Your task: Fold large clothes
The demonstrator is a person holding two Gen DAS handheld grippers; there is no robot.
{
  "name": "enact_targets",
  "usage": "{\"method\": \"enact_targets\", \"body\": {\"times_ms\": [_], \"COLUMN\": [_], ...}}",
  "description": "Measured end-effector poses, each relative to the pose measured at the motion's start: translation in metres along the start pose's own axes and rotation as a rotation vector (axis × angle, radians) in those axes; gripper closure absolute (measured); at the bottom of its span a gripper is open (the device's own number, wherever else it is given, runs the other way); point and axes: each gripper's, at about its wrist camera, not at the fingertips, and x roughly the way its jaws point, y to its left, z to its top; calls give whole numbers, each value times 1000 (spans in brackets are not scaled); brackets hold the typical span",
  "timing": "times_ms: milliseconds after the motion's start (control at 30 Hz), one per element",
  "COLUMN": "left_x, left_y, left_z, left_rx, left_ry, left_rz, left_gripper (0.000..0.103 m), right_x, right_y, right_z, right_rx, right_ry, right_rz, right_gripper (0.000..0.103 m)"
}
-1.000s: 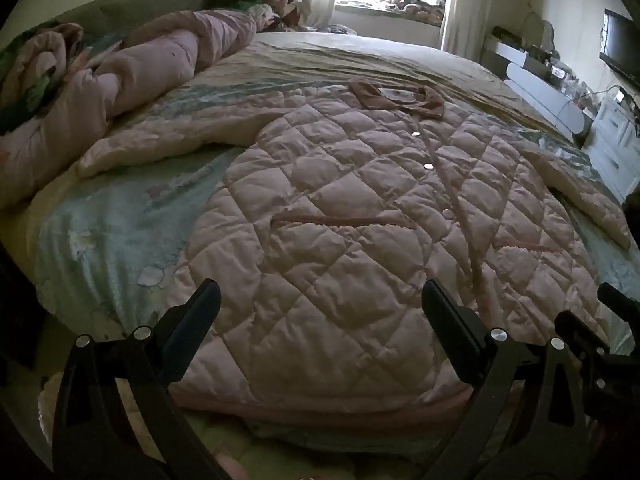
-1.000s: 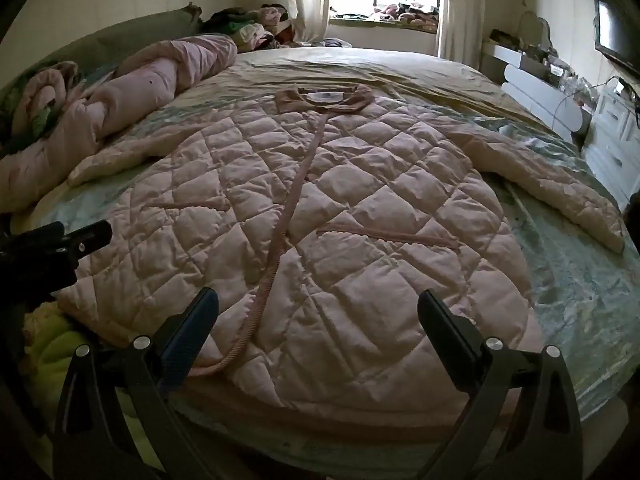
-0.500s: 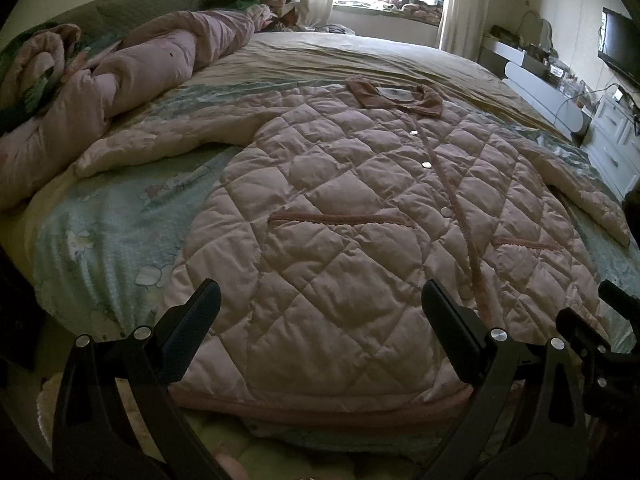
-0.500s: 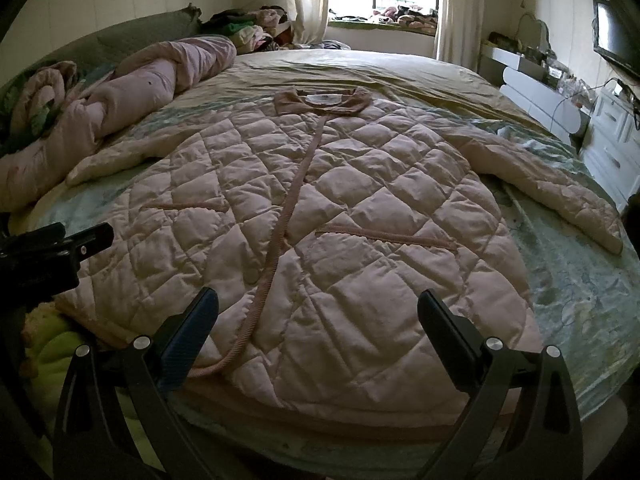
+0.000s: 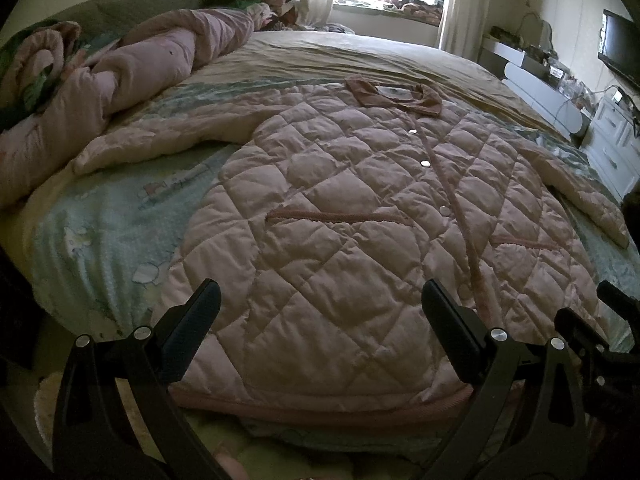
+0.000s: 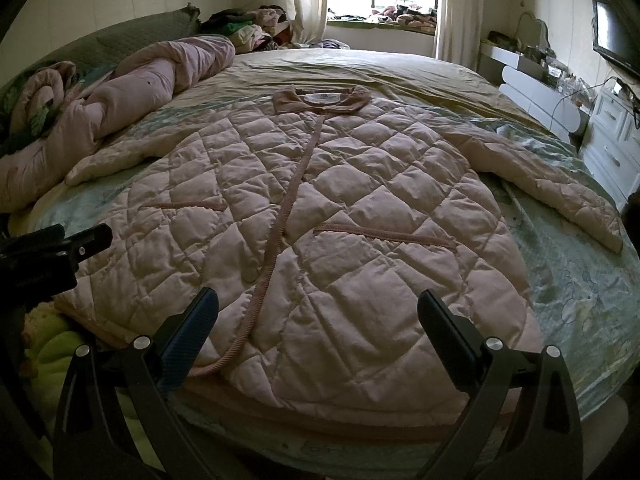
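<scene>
Pale pink quilted padded coat (image 5: 360, 240): spread flat, front up, on the bed with the light green printed sheet (image 5: 100, 232), sleeves out, collar far side. Left gripper (image 5: 320, 316) and right gripper (image 6: 318, 316): above the coat's near hem (jaws wide apart, holding nothing).

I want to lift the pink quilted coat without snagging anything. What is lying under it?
The quilted coat lies flat on a pale green printed sheet, which shows around its sides and sleeves. Whatever sits beneath the coat's middle is covered and cannot be seen.
</scene>
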Motion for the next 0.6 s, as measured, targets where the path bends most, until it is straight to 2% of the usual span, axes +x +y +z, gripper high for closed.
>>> {"method": "enact_targets", "body": {"times_ms": [600], "left_x": [8], "left_y": [1], "left_z": [1], "left_rx": [-13], "left_ry": [13], "left_rz": [1], "left_gripper": [9], "right_x": [11], "right_y": [-5], "right_z": [9], "right_rx": [-4], "right_ry": [16], "right_rz": [3], "right_gripper": [4]}}
